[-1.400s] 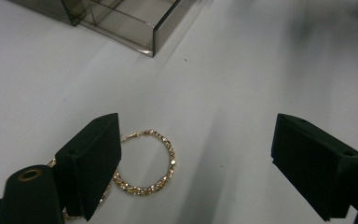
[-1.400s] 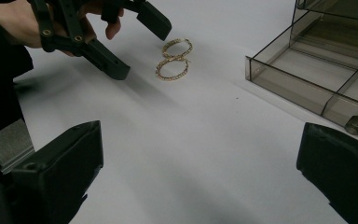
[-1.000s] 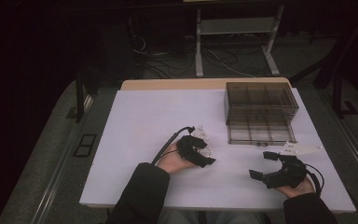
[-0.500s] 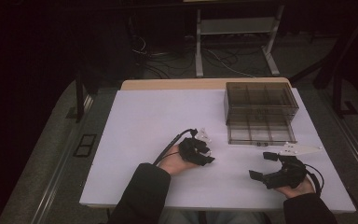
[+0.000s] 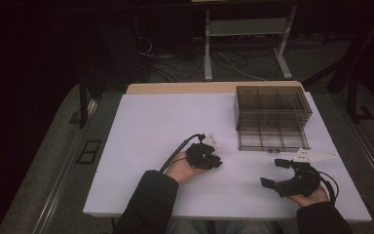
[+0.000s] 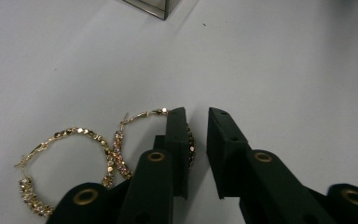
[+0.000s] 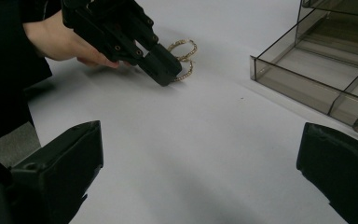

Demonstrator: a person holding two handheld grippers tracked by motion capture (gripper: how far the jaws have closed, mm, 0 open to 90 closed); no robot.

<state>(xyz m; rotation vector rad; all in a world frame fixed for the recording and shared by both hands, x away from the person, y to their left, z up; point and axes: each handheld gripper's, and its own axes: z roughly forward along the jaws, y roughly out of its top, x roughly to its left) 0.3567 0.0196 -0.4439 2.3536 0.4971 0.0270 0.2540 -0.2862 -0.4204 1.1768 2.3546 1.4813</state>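
The left gripper [image 6: 196, 140] has just been closing its jaws, which now stand narrow with a slim gap between them. The nearer hoop earring [image 6: 156, 140] lies flat on the white table [image 6: 284, 70], its beaded rim passing under the left-hand jaw in the left gripper view rather than through the gap. I cannot tell whether the pads have caught it. The second hoop earring [image 6: 63, 170] lies just beside it, farther left, clear of the jaws.

The right gripper [image 7: 200, 177] rests well apart with its jaws wide and empty. Its view shows both earrings in front of the left gripper's tips and the smoky compartment box [image 7: 317, 60] to the right.
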